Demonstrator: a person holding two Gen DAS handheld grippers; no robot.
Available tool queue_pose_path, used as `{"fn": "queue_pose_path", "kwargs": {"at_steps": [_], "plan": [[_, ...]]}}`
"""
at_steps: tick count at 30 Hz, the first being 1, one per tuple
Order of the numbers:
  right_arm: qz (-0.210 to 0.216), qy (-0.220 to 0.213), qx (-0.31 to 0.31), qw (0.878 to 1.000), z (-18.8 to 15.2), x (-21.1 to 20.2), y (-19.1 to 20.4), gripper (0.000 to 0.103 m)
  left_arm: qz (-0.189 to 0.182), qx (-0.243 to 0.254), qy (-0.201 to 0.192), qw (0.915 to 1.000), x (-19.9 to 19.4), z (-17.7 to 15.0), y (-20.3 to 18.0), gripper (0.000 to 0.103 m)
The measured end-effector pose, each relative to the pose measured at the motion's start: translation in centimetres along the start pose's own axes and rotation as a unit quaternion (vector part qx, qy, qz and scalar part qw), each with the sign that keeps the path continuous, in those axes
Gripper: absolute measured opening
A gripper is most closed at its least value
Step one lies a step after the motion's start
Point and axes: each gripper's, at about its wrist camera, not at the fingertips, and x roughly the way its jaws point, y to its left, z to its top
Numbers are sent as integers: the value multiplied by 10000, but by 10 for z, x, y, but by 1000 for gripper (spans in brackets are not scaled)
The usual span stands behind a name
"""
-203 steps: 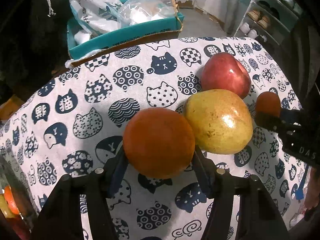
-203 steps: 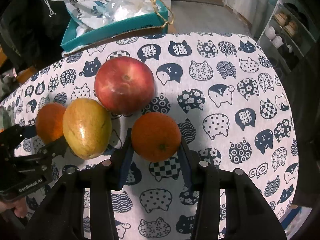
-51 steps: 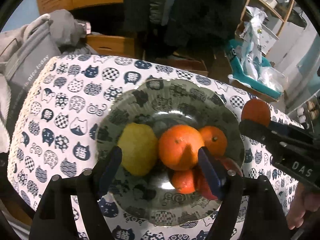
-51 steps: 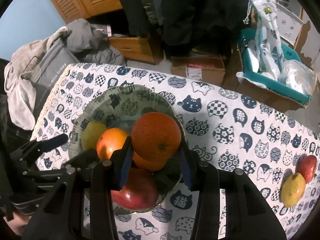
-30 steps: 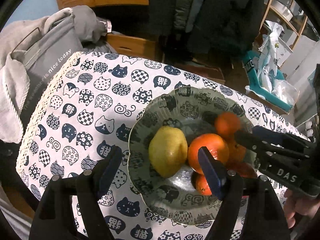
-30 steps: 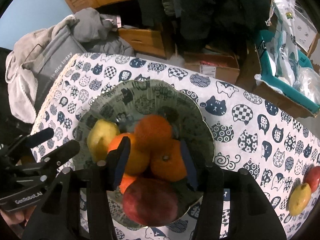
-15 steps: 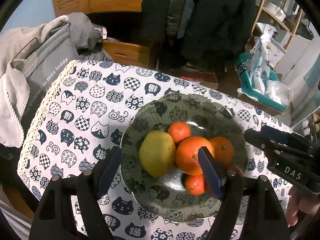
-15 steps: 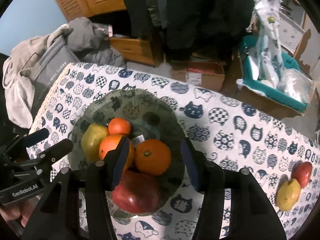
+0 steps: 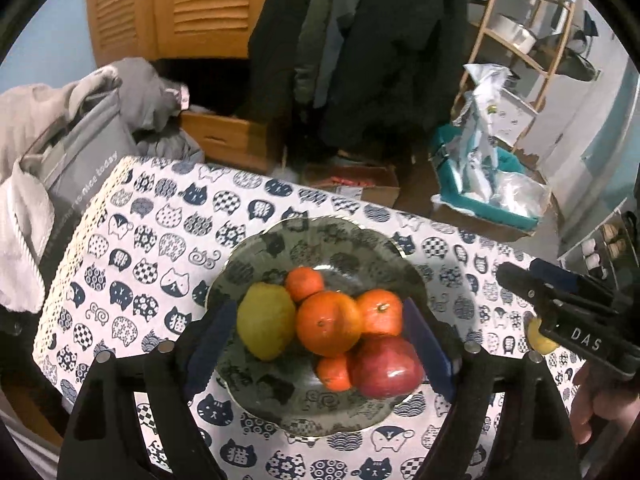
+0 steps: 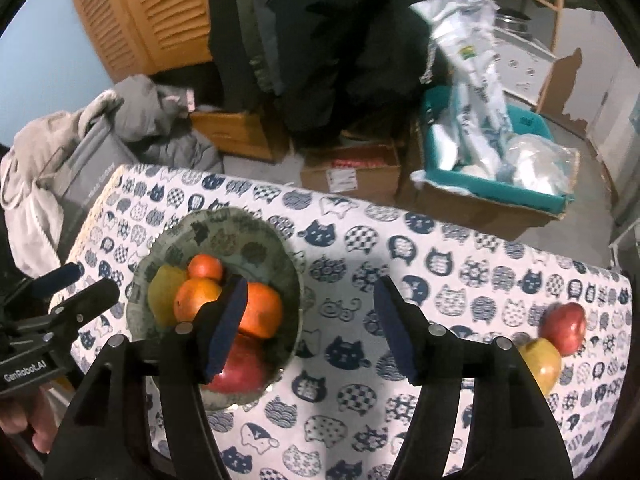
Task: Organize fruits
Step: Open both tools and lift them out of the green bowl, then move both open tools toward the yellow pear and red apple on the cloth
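Right wrist: right gripper (image 10: 308, 326) wide apart, empty, above tablecloth (image 10: 460, 264).

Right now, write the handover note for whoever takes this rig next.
Left gripper: open, empty, above the bowl; jaws have just been opening.
Right gripper: open, empty, beside the bowl, jaws also just opening.
Done: the bowl holds a yellow pear, a red apple and four oranges, largest in the middle.
Left: a second red apple and yellow fruit, touching, on the cat-print tablecloth at its far right.
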Motion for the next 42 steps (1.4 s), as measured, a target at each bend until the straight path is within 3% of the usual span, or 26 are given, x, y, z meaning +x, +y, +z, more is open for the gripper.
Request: {"fn": "queue_pose_path", "kwargs": {"at_steps": [6,25,32,42], "plan": [[-219,-340,42,9992,-2,-34,-18,74,-34,231,-283,9993,-22,2,-21,87],[-808,-1298,-63,9882,-26,-136,-64,84,-414,810,-938,9914,-80,1,-86,95],[-955,-1430,37,9851,-41,-159,-88,84,-529,1001,-1077,9877,-91,-2,-115,101],[-1364,-1543,344,9780,-65,-185,-139,84,-687,1394,-1081,9819,-92,-8,-170,101]]}}
